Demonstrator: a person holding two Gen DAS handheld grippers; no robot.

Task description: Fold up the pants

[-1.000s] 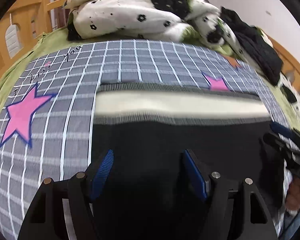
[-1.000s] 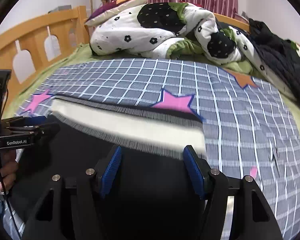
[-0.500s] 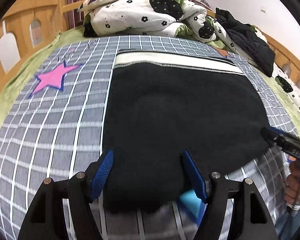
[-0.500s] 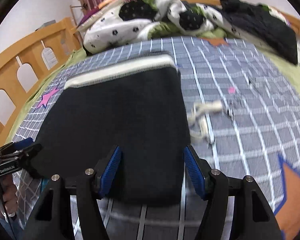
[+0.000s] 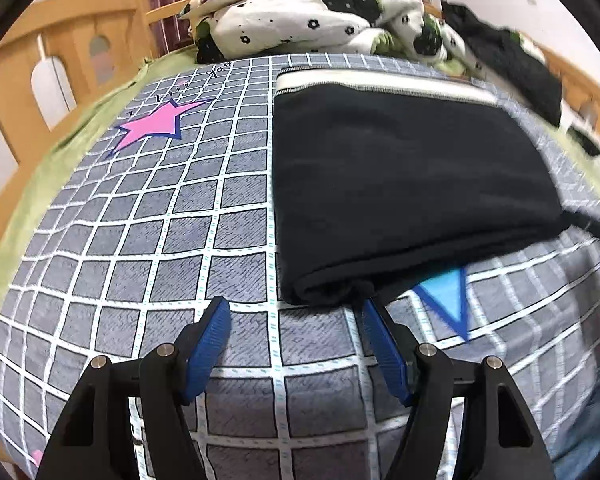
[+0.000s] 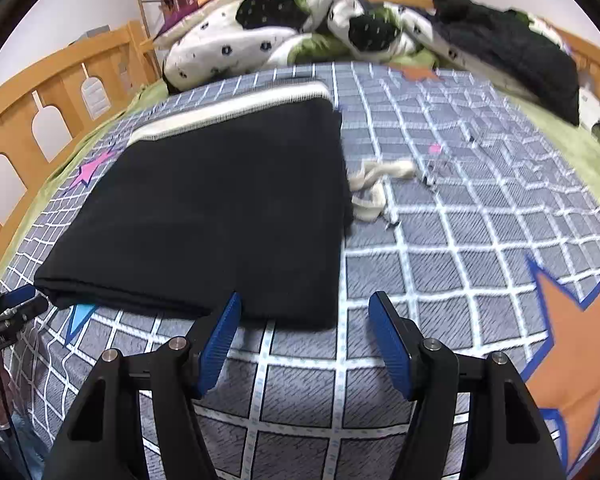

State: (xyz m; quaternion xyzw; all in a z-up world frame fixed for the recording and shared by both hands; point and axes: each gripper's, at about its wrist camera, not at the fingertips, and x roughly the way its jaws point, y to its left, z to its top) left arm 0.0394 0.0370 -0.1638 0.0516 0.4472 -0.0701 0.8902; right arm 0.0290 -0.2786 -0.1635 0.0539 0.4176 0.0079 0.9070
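The black pants (image 5: 400,176) lie folded into a flat rectangle on the grey checked bedspread (image 5: 140,240), with the cream waistband (image 5: 380,80) at the far edge. They also show in the right wrist view (image 6: 212,216), with a cream drawstring (image 6: 376,184) trailing out on the right side. My left gripper (image 5: 296,320) is open and empty, just short of the near folded edge. My right gripper (image 6: 304,312) is open and empty, just short of the near right corner. The left gripper's tip (image 6: 16,304) shows at the pants' left corner.
A rumpled white and black floral duvet (image 5: 320,20) and a pillow are piled at the head of the bed. A heap of dark clothes (image 6: 512,52) lies at the far right. Wooden bed rails (image 6: 40,112) run along the left side.
Both grippers have pulled back toward the near edge of the bed, away from the pants. The pants, close under the fingers before, now lie flat and free of both grippers.
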